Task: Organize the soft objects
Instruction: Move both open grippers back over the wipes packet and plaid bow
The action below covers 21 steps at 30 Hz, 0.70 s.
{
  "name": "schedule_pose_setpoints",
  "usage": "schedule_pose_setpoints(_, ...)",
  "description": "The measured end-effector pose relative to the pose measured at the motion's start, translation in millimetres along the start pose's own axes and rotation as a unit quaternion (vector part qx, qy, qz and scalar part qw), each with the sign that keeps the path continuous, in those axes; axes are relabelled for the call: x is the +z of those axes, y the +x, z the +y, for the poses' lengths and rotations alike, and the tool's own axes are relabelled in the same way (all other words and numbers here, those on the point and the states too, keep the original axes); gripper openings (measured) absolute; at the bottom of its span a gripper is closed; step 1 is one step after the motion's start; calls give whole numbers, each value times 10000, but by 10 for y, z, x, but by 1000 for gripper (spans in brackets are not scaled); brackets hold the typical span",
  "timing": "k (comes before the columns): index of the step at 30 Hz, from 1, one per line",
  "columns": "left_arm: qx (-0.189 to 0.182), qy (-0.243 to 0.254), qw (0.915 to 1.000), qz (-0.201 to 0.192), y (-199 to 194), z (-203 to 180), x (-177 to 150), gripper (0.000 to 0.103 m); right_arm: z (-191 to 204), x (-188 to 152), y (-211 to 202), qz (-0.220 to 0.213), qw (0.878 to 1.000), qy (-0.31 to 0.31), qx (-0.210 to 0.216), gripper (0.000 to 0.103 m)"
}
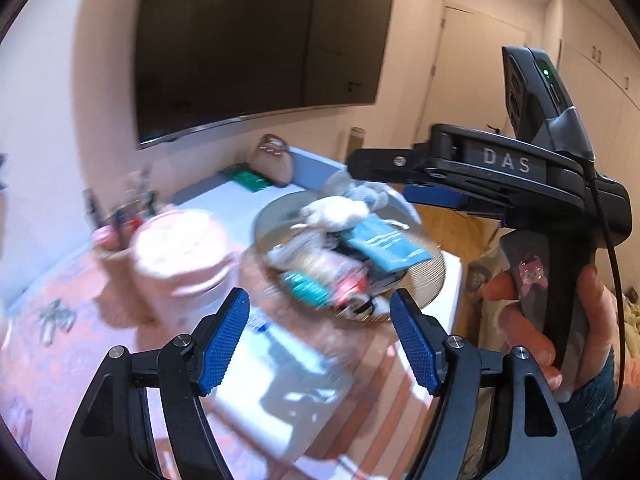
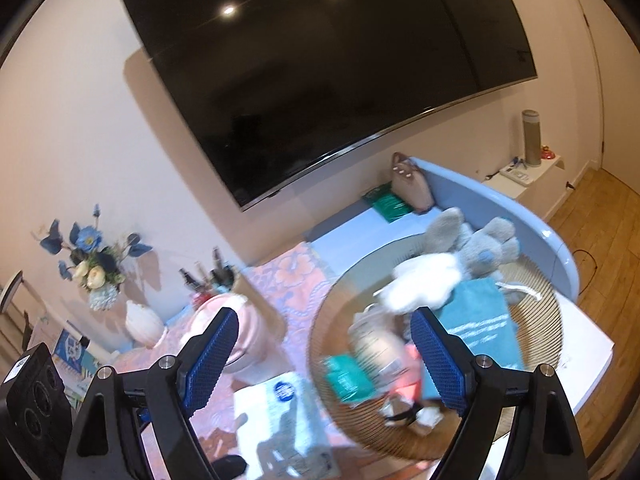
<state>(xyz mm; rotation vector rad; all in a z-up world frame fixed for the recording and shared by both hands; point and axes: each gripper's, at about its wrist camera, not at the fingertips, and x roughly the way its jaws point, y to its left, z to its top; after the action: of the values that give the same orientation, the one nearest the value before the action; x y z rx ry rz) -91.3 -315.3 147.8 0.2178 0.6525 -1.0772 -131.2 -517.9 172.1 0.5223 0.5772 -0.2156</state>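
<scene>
Bedroom wall carrying a large dark television [image 1: 256, 48]; below it, a patterned tabletop [image 1: 52, 360] bearing a round wire basket [image 1: 434, 280].

Left wrist view, blurred: left gripper [image 1: 320, 340] standing with jaws apart, nothing between the pads. Soft objects are lying heaped in the basket ahead and slightly right: white plush [image 1: 336, 210], teal towel [image 1: 386, 248]. Right gripper [image 1: 424, 184] is showing side-on, a hand [image 1: 528, 320] on its handle.

Right wrist view: right gripper [image 2: 324, 360] also standing wide and empty. Grey plush [image 2: 476, 240] is sitting at the far rim, ahead-right. Judged nearer: the right gripper, the towel lying just beyond its right pad.
</scene>
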Motion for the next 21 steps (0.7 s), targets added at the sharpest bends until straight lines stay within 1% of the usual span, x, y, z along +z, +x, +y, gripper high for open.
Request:
schedule_pose_setpoints(3,316,-141,9994,-12,-221,168,-141,73,210,-109,11,96,9998,-146,132,87)
schedule_pose_setpoints(6,460,-624,9969,-88,-478,478,-353,73,475,-226,44,201,9987,-390,278,88)
schedule_pose_setpoints(8,601,-848,9945,-131,-620,670,-473,73,721,-318,94,307,9968,-649,364,88)
schedule_pose_setpoints(10,918,-1041,9902,-149,-783,893,-617,73,936,-404,143,403,9944,-849,482,88)
schedule_pose_setpoints(13,1396,-1434,9795,-218,-1060,1305,-846,73,1247,-530,240,583,9894,-1109,731,88)
schedule_pose_setpoints(15,1666,-1748,9700,-266,-1239,1597,-1010,73,1435,-604,296,664,9858,-1338,772,88)
schedule_pose_setpoints(17,2035,-1922,9599,-170,-1369,1876,-1146,73,1660,-701,386,761,9806,-1633,774,88)
schedule_pose_setpoints(19,2272,-1913,9548,-105,-1478,2026,-1244,73,1831,-784,480,871,9761,-1811,833,88)
schedule_pose_setpoints(21,2392,-1946,9512,-88,-1601,2208,-1321,73,2015,-861,638,1100,9698,-1940,992,88)
